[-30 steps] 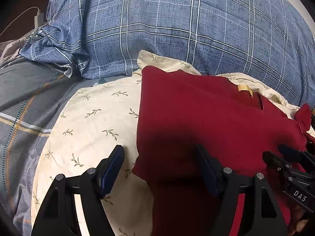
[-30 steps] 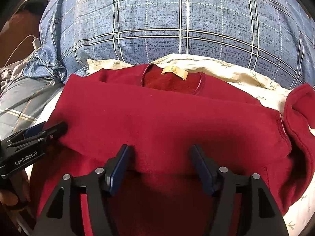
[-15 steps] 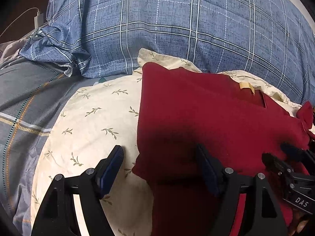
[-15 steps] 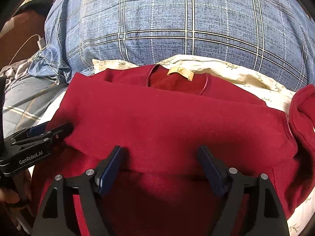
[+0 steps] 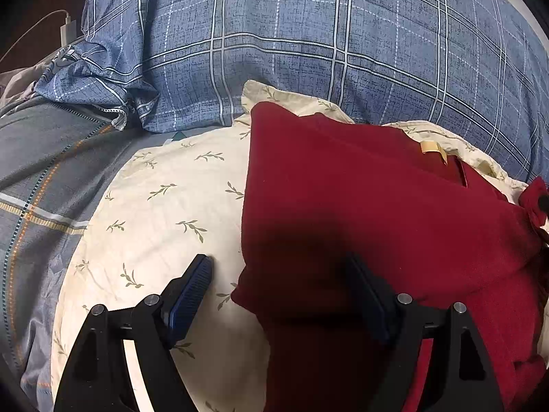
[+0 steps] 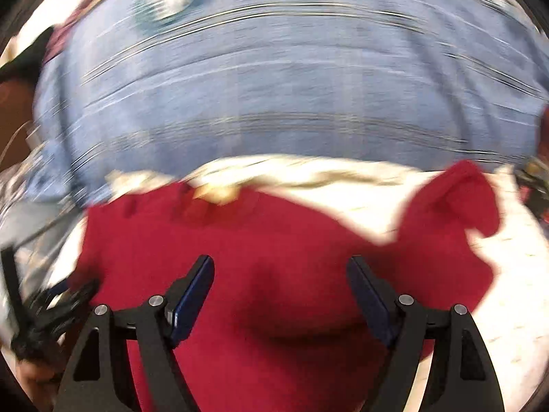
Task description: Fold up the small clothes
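Note:
A dark red sweater (image 5: 377, 213) lies partly folded on a cream leaf-print cloth (image 5: 161, 206), its tan neck label (image 5: 433, 147) at the far right. My left gripper (image 5: 279, 292) is open and empty, straddling the sweater's left folded edge. In the right wrist view, which is motion-blurred, the sweater (image 6: 257, 240) fills the foreground with one sleeve (image 6: 459, 199) sticking out to the right. My right gripper (image 6: 279, 292) is open and empty above the sweater's body. The left gripper shows blurred at the left edge (image 6: 58, 302).
A large blue plaid pillow (image 5: 308, 41) rises behind the cloth. A grey striped bedsheet (image 5: 37, 178) lies to the left. A white charger and cable (image 5: 65, 27) sit at the far left.
My right gripper has swung quickly to the right, blurring its view and bringing the loose right sleeve into view; it has left the left view. My left gripper has barely moved.

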Available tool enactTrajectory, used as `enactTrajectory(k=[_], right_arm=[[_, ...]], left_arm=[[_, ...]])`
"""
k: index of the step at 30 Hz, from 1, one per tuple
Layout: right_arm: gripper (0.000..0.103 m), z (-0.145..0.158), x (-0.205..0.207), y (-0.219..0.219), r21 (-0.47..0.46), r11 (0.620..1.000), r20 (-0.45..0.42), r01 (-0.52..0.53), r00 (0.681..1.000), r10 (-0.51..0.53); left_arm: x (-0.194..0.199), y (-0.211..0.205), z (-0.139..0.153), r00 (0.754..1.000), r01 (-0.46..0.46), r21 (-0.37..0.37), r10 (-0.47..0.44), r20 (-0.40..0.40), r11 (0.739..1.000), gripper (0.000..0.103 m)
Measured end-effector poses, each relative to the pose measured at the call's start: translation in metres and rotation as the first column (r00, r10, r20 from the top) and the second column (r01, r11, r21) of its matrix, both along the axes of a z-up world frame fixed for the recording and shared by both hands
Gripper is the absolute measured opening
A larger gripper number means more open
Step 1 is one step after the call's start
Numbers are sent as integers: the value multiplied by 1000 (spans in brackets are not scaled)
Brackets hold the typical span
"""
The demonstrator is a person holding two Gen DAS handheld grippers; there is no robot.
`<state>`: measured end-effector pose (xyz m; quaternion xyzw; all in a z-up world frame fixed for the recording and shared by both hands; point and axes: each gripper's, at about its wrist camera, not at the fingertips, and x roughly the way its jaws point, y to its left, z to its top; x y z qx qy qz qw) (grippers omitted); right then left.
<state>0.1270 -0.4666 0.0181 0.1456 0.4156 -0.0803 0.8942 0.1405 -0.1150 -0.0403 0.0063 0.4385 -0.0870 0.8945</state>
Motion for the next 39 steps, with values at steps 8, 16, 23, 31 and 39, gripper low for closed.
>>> enactTrajectory(k=[8, 16, 23, 31, 39], right_arm=[[84, -33, 37, -105, 75, 959, -121, 274, 957, -264], [26, -67, 64, -148, 95, 934, -179, 344, 929, -323], [9, -8, 39, -118, 77, 982, -11, 172, 985, -172], [9, 60, 9, 32, 61, 954, 165, -295, 945, 282], [34, -31, 0, 143, 190, 837, -50, -513, 847, 530]], left_arm=[[0, 0, 0, 1000, 0, 4, 0, 0, 1000, 82], [1, -1, -1, 1000, 2, 9, -2, -4, 1000, 83], [4, 10, 6, 1000, -11, -41, 10, -18, 999, 82], [-4, 45, 34, 994, -93, -143, 100, 45, 985, 82], [-10, 53, 36, 997, -57, -232, 67, 35, 971, 82]])
